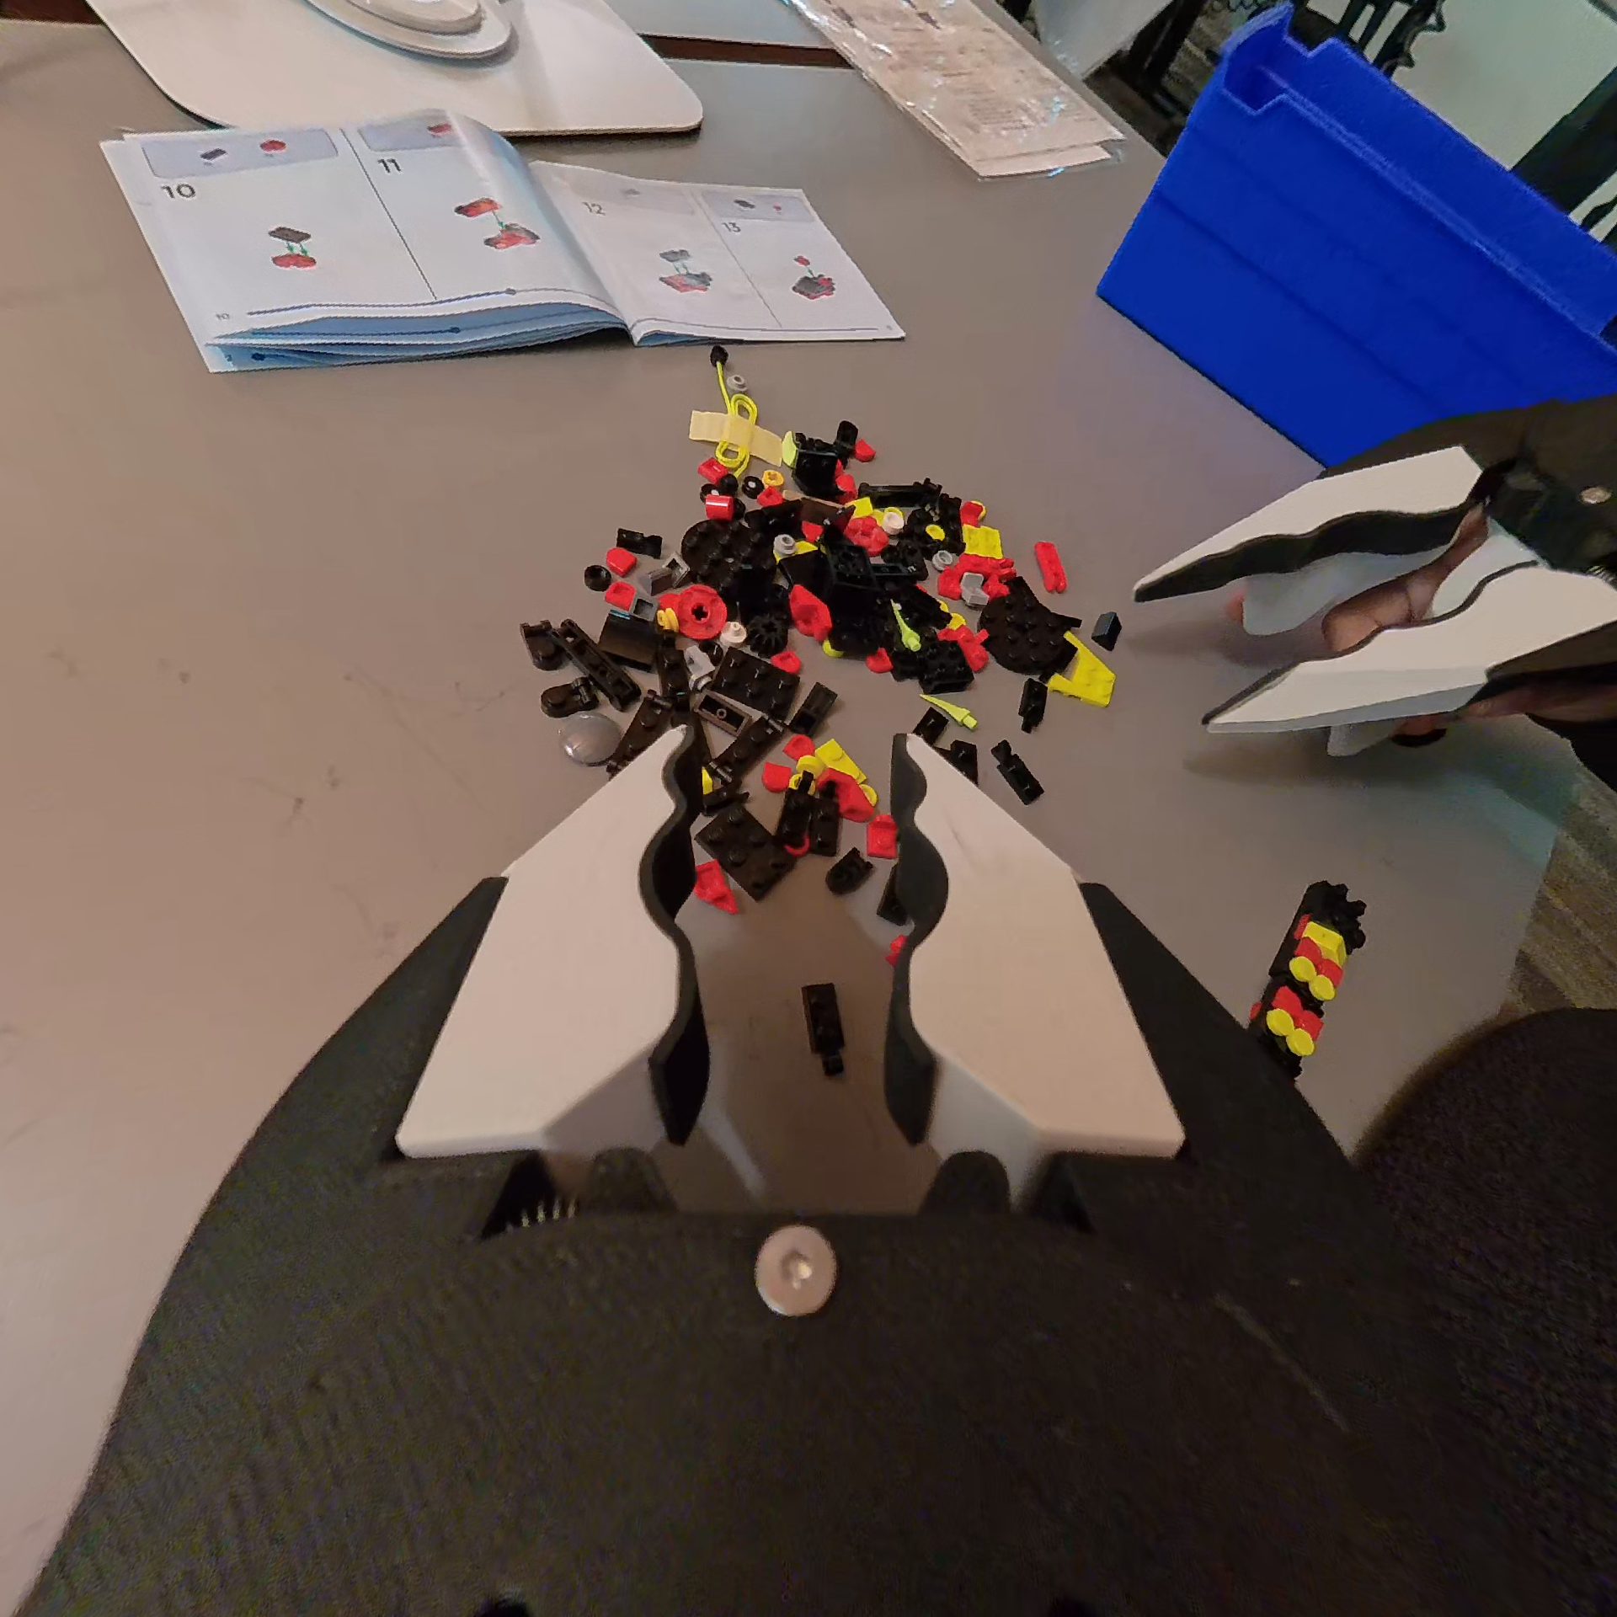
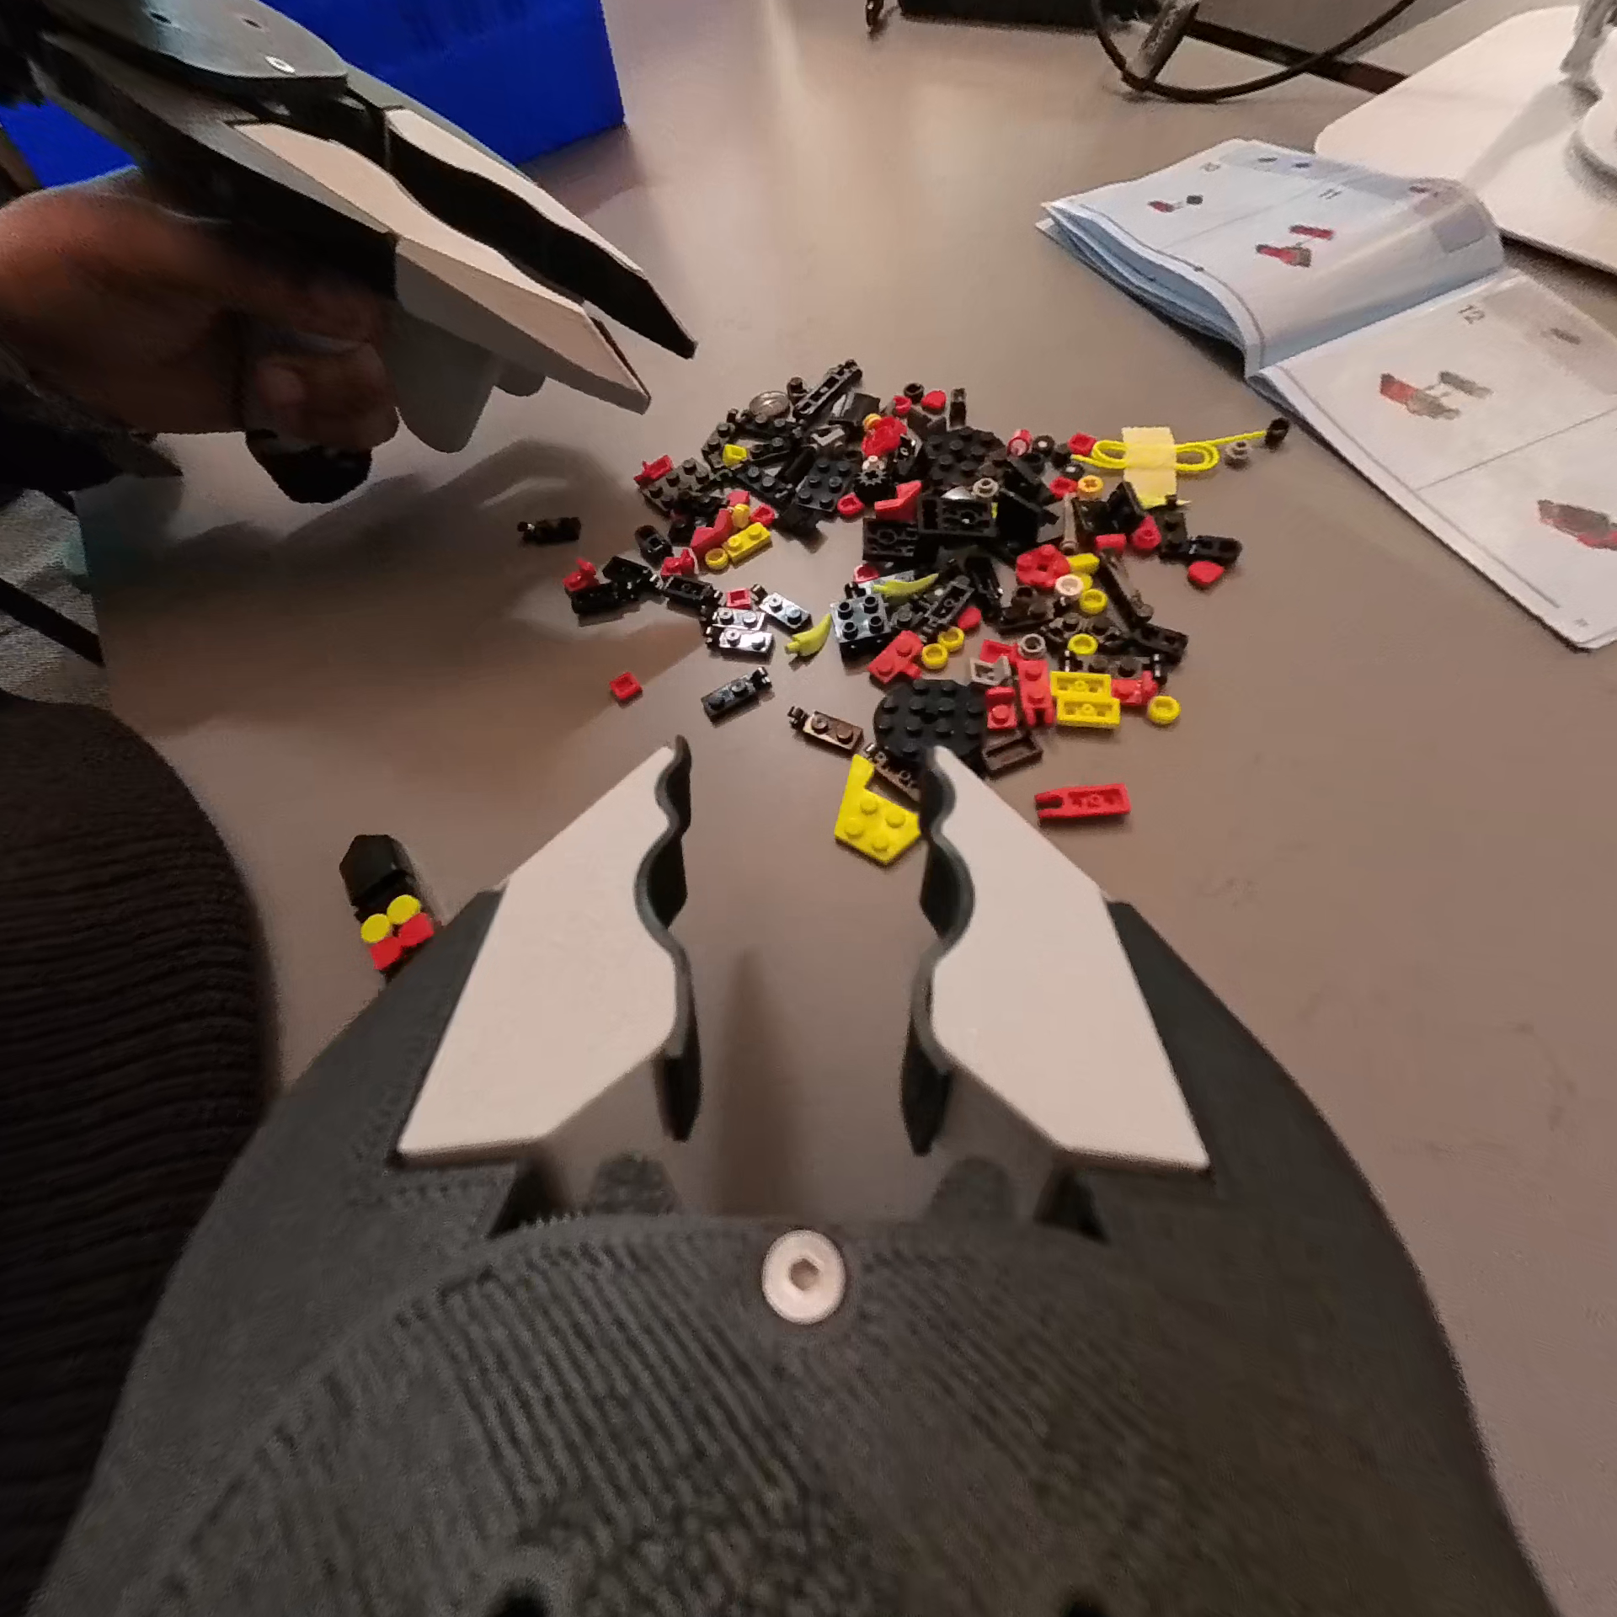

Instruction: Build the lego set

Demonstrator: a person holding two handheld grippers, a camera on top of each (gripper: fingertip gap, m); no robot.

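I'm hovering my left gripper (image 1: 792,752) and right gripper (image 2: 809,761), both spread, empty, over the glossy studded lego pile (image 1: 814,604); prob. a part-built stack (image 1: 1308,976) sitting right of it.

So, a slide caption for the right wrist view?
Open right tongs hover before scattered black, red and yellow Lego pieces.

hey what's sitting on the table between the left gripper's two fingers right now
In the left wrist view, a single small black lego piece lies on the grey table in the gap of the open left gripper. Nearer the fingertips, the loose lego pile begins.
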